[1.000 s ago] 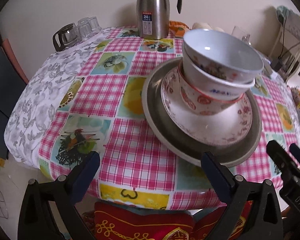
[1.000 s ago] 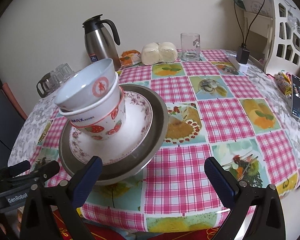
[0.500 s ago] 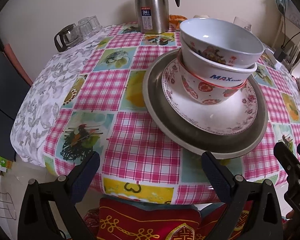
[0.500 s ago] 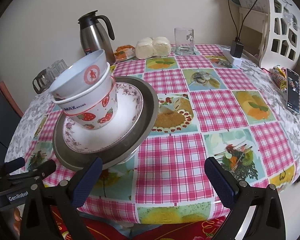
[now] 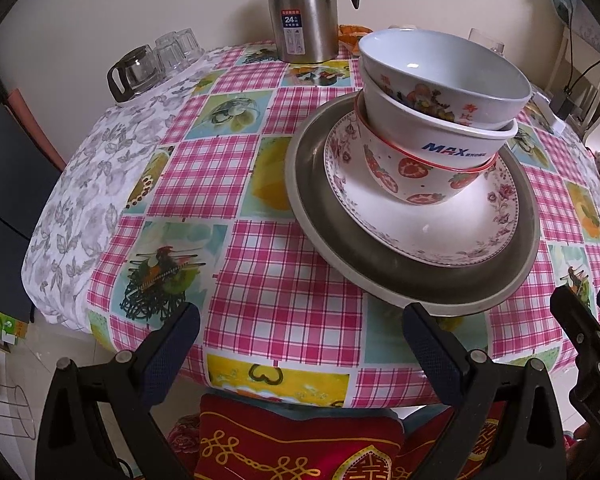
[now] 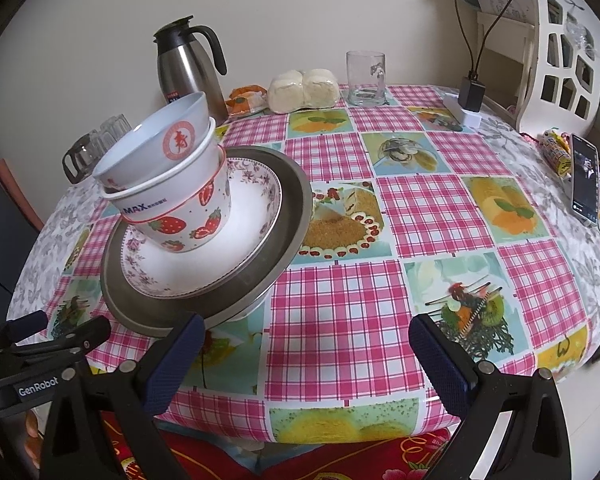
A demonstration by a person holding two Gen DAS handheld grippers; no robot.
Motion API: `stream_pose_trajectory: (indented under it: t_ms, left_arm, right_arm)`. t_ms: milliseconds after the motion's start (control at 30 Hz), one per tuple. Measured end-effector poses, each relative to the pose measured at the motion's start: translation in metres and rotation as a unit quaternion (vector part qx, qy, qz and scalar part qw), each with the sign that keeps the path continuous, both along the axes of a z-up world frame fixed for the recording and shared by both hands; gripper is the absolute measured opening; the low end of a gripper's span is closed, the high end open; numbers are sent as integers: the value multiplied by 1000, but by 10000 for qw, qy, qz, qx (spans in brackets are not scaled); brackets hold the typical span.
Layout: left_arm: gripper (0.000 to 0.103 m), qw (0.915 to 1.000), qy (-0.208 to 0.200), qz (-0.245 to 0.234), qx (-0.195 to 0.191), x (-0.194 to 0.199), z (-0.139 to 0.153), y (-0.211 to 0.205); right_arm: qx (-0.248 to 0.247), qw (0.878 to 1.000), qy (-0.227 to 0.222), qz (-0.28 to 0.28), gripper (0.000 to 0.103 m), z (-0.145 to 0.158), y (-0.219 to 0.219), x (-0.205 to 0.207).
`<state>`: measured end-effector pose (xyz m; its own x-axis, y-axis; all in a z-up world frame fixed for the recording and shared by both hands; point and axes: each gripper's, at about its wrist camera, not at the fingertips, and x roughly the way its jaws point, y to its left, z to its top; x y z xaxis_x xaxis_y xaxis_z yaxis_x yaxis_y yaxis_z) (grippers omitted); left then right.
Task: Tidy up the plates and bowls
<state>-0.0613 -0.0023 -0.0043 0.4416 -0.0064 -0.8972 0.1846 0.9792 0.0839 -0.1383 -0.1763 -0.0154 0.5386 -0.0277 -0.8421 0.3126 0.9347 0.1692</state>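
Both grippers hang at the near edge of the table (image 6: 380, 216), and both are empty. In the left wrist view the left gripper (image 5: 300, 344) sits at the bottom of the frame, jaws spread wide with only checked cloth between them; its right finger (image 5: 428, 344) lies just under the rim of the tray (image 5: 340, 216). In the right wrist view the right gripper (image 6: 306, 356) is also at the bottom, jaws spread wide, and its left finger (image 6: 176, 356) overlaps the tray's near rim; contact cannot be told.

The stack fills the centre right of the left view and the centre left of the right view. The grey metal tray carries a floral plate (image 5: 480, 224). On the plate stands a strawberry bowl (image 5: 416, 176), a white bowl (image 5: 440, 136) printed MAX is nested in it, and a top bowl (image 5: 444, 72) sits tilted in that.

At the top of the left view a steel flask (image 5: 304, 8) stands by the wall, with a glass pot (image 5: 134, 74) and tumblers to the upper left. In the right view a glass mug (image 6: 366, 78) sits at top centre beside wrapped buns (image 6: 304, 90), and a phone (image 6: 586, 178) lies at the right edge.
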Motion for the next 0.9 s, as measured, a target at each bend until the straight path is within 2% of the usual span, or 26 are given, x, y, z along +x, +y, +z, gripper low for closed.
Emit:
stream_pose_trajectory:
  t_ms: [900]
  left_arm:
    - [101, 10000, 73, 55, 34, 7, -3, 3]
  right_arm:
    - [-34, 10000, 72, 3, 103, -6, -3, 4]
